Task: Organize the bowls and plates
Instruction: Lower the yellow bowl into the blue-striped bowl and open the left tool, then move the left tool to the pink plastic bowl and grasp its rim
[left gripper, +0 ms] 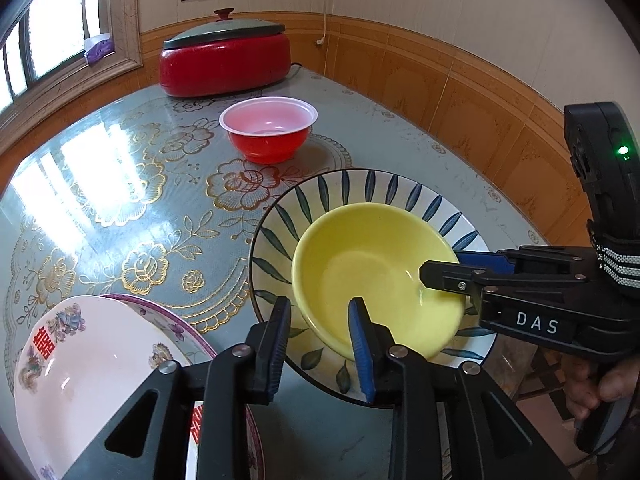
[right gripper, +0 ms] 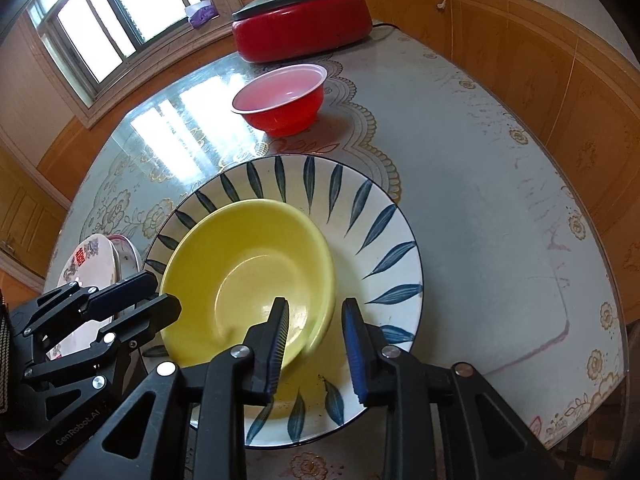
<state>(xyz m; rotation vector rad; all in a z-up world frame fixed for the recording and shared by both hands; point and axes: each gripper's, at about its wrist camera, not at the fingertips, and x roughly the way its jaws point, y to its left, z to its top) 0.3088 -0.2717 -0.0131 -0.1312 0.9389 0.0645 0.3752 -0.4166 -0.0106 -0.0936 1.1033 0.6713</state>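
A yellow bowl (left gripper: 372,276) (right gripper: 248,280) sits in a white plate with blue leaves (left gripper: 360,190) (right gripper: 376,240). My left gripper (left gripper: 320,344) is open, its jaws astride the bowl's near rim without clamping it; it shows at the left in the right wrist view (right gripper: 160,296). My right gripper (right gripper: 316,340) is open, its jaws astride the bowl's right rim; it enters from the right in the left wrist view (left gripper: 444,268). A red bowl (left gripper: 268,132) (right gripper: 280,100) stands farther back. A white floral plate (left gripper: 84,368) (right gripper: 86,264) rests on another plate at the left.
A red electric pot (left gripper: 224,56) (right gripper: 304,24) with a grey lid stands at the table's far edge. The table (left gripper: 120,200) (right gripper: 500,200) has a glossy floral cover. A wood-panelled wall runs along the right side and a window is at the left.
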